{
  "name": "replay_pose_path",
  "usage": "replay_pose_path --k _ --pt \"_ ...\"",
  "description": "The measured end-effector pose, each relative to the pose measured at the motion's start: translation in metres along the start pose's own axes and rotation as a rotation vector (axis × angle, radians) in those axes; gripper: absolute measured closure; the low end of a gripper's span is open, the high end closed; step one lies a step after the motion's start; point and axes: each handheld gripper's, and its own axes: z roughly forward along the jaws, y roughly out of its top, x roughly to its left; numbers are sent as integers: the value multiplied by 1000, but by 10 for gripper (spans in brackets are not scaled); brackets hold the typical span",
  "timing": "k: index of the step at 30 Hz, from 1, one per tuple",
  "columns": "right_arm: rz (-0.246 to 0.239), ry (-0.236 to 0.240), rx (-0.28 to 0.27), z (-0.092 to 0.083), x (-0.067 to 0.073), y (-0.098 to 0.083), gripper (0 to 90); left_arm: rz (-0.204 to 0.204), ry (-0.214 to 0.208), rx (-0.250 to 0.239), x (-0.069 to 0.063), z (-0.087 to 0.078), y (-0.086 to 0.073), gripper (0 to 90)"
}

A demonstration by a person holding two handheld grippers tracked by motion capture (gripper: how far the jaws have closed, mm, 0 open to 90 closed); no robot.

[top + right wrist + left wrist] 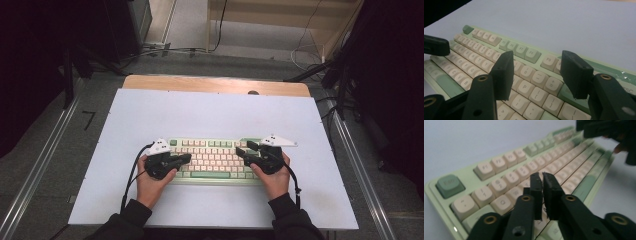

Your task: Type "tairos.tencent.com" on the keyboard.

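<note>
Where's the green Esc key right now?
In the left gripper view, the green Esc key sits at the keyboard's far-left corner, left of the closed left gripper.

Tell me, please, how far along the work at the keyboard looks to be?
Done: both tongs are over the keyboard. In hand: the left tongs are nearly shut, tips poised above the upper-left letter keys; the right tongs hang open over the right-hand keys. Left: whether any key is pressed can't be told.
</note>
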Motion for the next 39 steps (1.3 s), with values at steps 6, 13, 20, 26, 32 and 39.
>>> replay_pose_path --k 6,13,20,26,32,39 --pt "-1 -3 -1 -1 0 0 429 -25 -46 -117 4 -14 3 675" --pt "0 -5 0 0 0 0 429 -55 -39 -121 10 -16 2 549" --pt "-3 -3 -3 0 1 1 428 -48 40 -133 12 -17 0 426" --pt "-8 -4 -7 -2 1 2 427 -36 62 -137 12 -18 0 400" --pt "-29 -4 -10 -5 5 3 453 -37 75 -144 13 -21 -2 399" --pt "-80 55 -3 -21 16 5 877 -44 85 -152 14 -27 -4 399"
